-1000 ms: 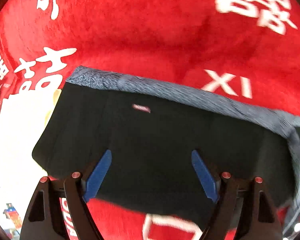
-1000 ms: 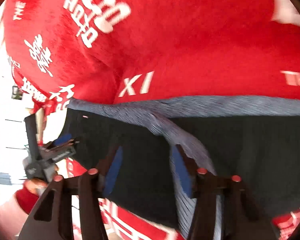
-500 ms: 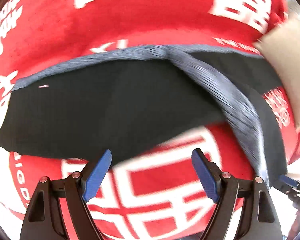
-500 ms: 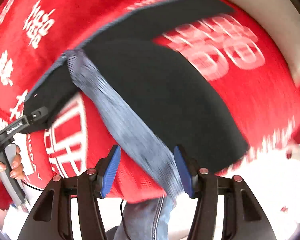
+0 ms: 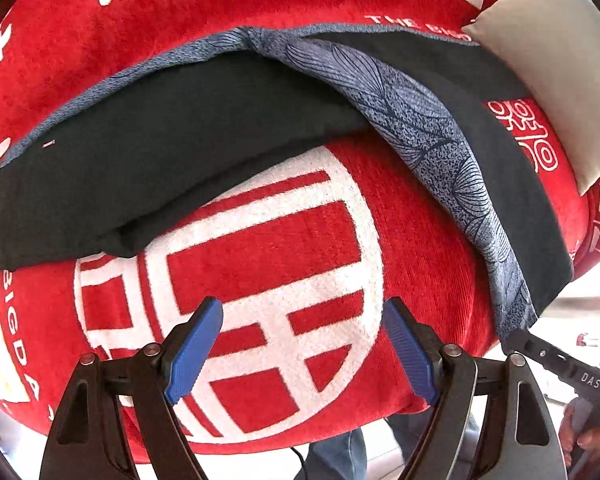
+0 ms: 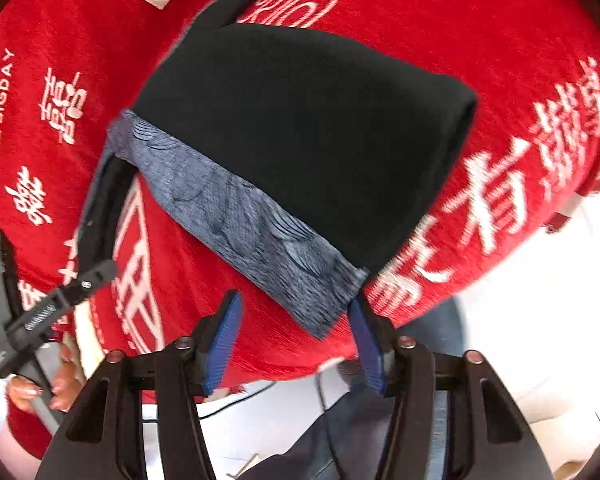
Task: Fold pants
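Black pants (image 5: 172, 148) lie bent in a V on a red blanket (image 5: 268, 240) with white characters. A blue-grey patterned band (image 5: 416, 128) runs along the right leg to the blanket's near edge. My left gripper (image 5: 304, 344) hangs open over the bare blanket, below the left leg, with nothing between its blue pads. My right gripper (image 6: 294, 340) is at the band's end (image 6: 324, 312); its jaws are closing, the cloth corner sits between the pads, and they do not press on it. The black leg (image 6: 312, 132) spreads beyond it.
A grey cushion (image 5: 548, 72) lies at the blanket's far right corner, touching the pants. The person's jeans (image 6: 380, 432) and a thin cable (image 6: 236, 404) show below the blanket's near edge. A hand (image 6: 36, 392) holds the left gripper (image 6: 60, 300) at the left.
Both grippers have swung from above the pants to the blanket's near edge. The right gripper now stands at the end of the patterned band, and the left one is over bare blanket.
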The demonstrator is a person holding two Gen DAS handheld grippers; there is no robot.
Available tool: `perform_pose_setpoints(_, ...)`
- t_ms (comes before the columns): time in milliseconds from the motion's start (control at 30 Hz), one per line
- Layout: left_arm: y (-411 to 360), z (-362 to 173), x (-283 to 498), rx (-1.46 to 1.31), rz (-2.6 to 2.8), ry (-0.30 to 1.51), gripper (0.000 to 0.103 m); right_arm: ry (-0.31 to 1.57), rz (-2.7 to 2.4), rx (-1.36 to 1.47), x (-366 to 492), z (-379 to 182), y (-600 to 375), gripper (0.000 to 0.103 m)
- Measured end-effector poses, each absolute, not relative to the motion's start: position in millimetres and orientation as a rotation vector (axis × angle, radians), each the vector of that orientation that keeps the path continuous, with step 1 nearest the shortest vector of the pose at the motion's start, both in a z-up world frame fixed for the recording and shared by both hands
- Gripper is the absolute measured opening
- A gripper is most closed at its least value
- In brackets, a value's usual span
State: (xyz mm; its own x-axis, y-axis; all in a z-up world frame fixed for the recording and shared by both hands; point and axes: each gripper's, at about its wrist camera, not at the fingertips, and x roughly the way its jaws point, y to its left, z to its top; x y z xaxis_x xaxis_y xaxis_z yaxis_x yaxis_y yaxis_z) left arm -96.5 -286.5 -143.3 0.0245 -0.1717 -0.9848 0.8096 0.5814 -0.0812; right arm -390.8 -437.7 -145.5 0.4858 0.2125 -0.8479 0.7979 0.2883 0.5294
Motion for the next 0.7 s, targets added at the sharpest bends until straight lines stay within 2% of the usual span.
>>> perform_pose_setpoints(33, -289.5, -144.7, -98.5, 0.609, -0.83, 1.344, 0.083, 1.048, -0.473, 1.289, -391.7, -147.3, -440.0, 0.005)
perform_pose_setpoints(233, -320.1, -136.3, -95.7, 0.59, -0.793, 1.345, 0.083, 0.952, -0.367, 1.245, -374.9, -80.4, -491.7, 0.004)
perform_pose_setpoints(467, -368.2, -113.1, -65.7, 0.516, -0.701, 1.334, 0.083, 0.923, -0.348, 1.0, -306.6, -6.7, -637.7, 0.003)
perform_pose_setpoints(600, -394.2, -105.3, -45.4, 0.466, -0.634, 1.315, 0.083, 0.945, -0.383, 0.867, -257.9, 5.9, -716.9, 0.003)
perform_pose_setpoints(700, -409.4, -103.7, -32.9, 0.45, -0.593, 1.295, 0.083, 0.992, -0.432, 0.808, -226.5, -10.0, -761.5, 0.004)
